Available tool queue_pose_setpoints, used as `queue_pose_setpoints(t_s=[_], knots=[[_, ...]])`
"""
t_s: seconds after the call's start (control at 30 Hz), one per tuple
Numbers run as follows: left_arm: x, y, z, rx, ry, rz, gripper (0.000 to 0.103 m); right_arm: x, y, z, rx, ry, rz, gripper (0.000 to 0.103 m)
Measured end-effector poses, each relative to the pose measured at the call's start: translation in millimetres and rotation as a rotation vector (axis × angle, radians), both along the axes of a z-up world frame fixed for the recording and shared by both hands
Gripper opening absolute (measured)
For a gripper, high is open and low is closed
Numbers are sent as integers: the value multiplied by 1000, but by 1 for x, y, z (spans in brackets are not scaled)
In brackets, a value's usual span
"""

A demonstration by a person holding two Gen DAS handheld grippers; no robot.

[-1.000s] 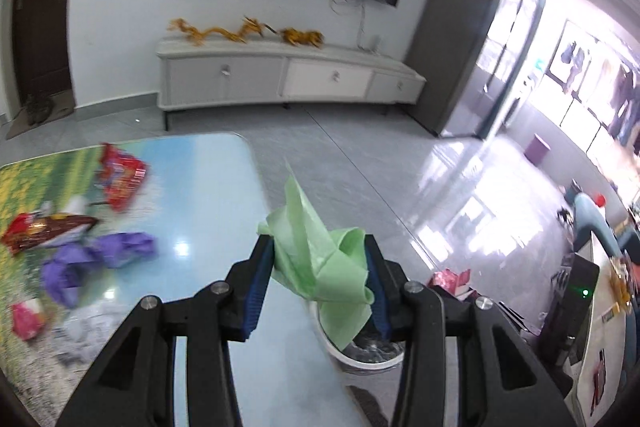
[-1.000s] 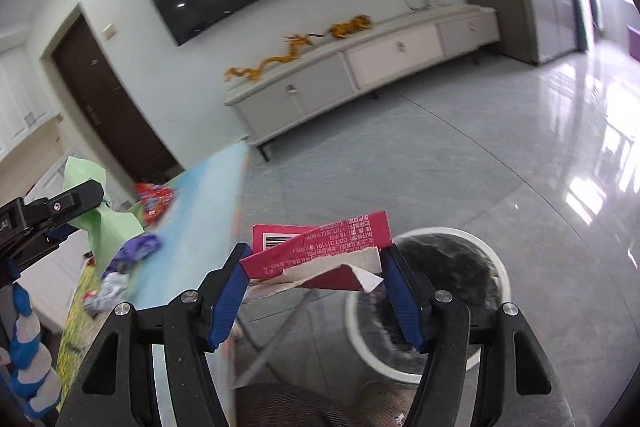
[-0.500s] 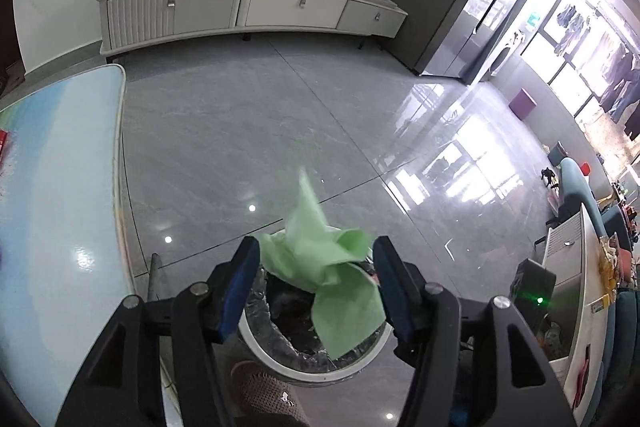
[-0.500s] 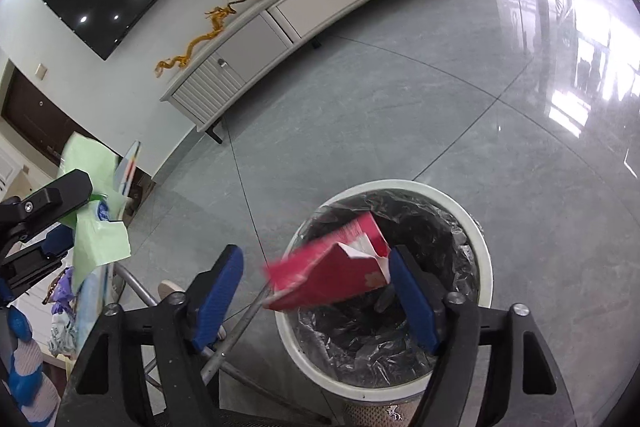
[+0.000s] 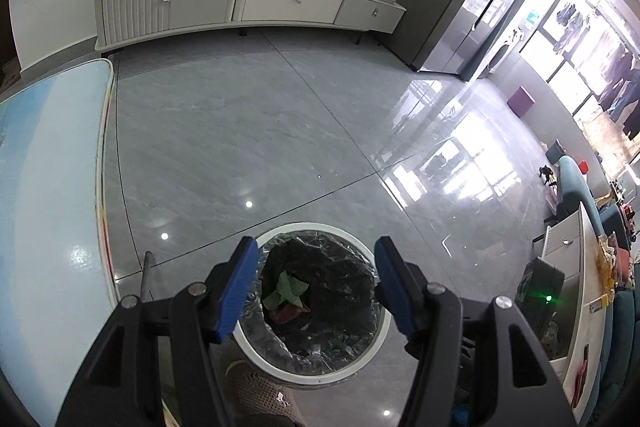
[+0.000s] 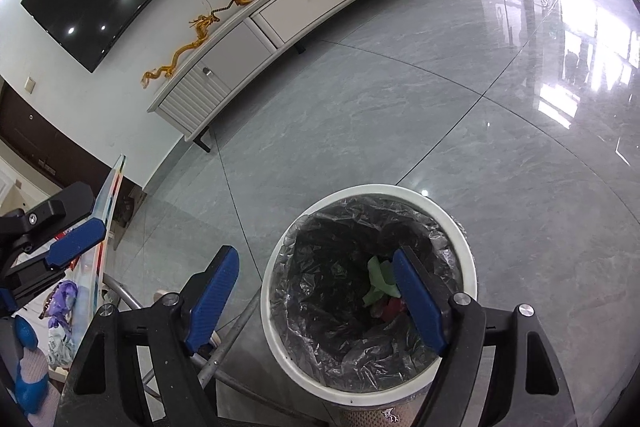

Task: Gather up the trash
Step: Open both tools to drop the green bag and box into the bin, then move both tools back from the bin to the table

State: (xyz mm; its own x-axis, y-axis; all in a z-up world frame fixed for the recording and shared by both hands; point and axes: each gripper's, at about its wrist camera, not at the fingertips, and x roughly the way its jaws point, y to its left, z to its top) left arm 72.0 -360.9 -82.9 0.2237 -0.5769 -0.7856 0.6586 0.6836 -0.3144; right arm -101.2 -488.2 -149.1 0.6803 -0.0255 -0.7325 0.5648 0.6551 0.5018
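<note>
- The left gripper point(image 5: 316, 281) hangs over the trash bin point(image 5: 256, 347), released, jaws spread with nothing between them after just opening.
- The right gripper point(image 6: 316, 301) is likewise released and empty, its jaws just opened, above the same bin point(image 6: 280, 355).
- A green wrapper point(image 5: 285, 291) and a red packet point(image 5: 289, 311) lie at the bottom of the black liner, touching.
- The tabletop point(image 5: 48, 187) edge runs at nine o'clock of the bin in the left wrist view.
</note>
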Motion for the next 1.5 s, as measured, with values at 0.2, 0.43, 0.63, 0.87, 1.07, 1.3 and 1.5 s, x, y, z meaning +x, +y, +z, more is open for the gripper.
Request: queue_pose_setpoints(t_s=[0.2,0.43,0.63,0.87,1.07,1.3,1.5], knots=[[-6,20,15,-7,-47,29,59,-4,4,19,-27,-26,-15,78],[-15,52,34,-18,-95,61,59,-7,17,46,-63,-61,-19,78],[-21,86,52,-48,-135,89,59,-6,35,69,-98,-93,-4,78],[-25,133,75,-88,-174,133,59,1,68,101,-156,-134,48,78],[-31,177,96,-134,-204,184,59,4,98,124,-204,-162,87,78],[-42,229,116,-190,-244,239,59,4,133,151,-261,-193,137,78],[-50,280,120,-237,-257,317,70,6,167,173,-317,-222,198,78]])
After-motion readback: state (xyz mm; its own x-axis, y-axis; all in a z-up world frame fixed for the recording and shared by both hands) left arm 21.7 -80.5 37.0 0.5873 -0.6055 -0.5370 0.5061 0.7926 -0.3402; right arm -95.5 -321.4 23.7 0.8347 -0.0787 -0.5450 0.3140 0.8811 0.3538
